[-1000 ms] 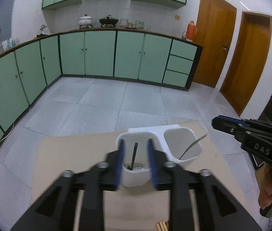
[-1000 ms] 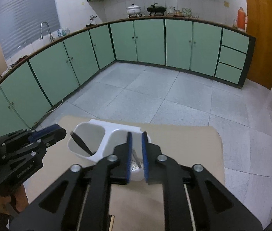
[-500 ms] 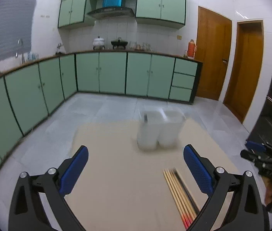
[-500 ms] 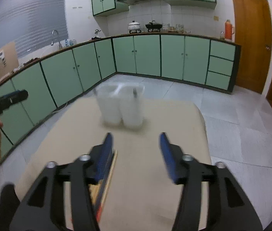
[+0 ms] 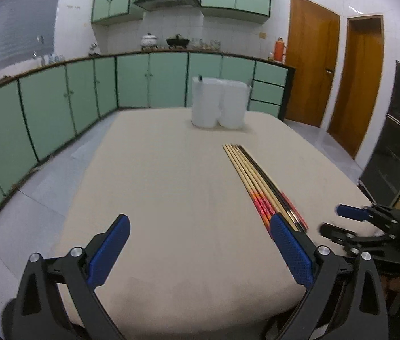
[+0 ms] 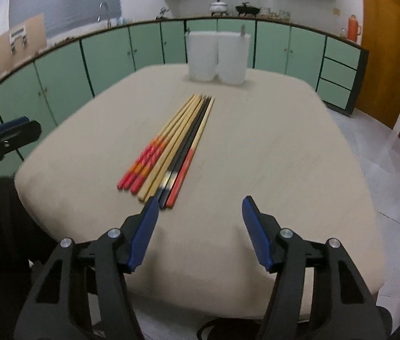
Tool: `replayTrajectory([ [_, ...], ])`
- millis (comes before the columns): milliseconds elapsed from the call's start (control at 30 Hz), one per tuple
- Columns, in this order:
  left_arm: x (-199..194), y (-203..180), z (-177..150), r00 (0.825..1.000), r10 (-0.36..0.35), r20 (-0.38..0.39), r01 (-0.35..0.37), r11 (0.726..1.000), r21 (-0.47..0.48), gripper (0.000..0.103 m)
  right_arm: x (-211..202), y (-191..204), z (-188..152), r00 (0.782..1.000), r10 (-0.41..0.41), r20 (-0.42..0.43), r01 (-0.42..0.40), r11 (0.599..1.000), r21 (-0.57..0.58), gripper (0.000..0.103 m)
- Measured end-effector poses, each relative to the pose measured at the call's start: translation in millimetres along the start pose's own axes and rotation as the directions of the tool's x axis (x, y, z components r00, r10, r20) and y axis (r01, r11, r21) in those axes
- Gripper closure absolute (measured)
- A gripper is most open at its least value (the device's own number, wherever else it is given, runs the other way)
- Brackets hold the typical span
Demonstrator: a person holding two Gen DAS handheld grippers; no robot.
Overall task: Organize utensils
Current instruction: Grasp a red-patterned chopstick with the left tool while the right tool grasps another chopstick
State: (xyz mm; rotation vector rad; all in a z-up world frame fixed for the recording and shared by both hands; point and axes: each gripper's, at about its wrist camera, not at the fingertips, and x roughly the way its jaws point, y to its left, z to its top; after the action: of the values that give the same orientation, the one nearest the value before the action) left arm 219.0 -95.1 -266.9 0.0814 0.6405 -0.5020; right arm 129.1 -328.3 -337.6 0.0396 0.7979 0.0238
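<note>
Both hand-held grippers, left (image 5: 198, 233) and right (image 6: 200, 208), hang spread over a beige table (image 6: 270, 147) amid green kitchen cabinets (image 5: 148, 82).

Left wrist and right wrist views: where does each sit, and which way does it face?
Left wrist: on the left gripper, open, facing across the table; right gripper shows at right.
Right wrist: on the right gripper, open, facing likewise; left gripper at left.
Shared: chopsticks, white utensil holder.
</note>
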Motion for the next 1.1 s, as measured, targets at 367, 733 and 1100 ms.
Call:
replayTrajectory([
  [367, 18.0, -10.5, -11.8, 0.999, -0.002, -0.05, 0.004, 0.999, 0.036, 0.006, 13.5, -14.3, 3.0, 0.999, -0.052, -0.002, 0.052, 0.999, 0.01, 0.048],
  [733, 60.7, -51.2, -16.3, 0.992, -0.034, -0.118, 0.053, 0.985, 0.164, 0.006, 16.3, -30.6, 4.2, 1.0, -0.01, 0.002, 0.01, 1.0, -0.003, 0.048],
  [1100, 83.5, -54.3, -17.4, 0.992, 0.006, -0.127, 0.015, 0.987, 0.162, 0.008, 21.3, -40.8, 10.9, 1.0, -0.007, 0.021, 0.006, 1.0, 0.027, 0.059],
])
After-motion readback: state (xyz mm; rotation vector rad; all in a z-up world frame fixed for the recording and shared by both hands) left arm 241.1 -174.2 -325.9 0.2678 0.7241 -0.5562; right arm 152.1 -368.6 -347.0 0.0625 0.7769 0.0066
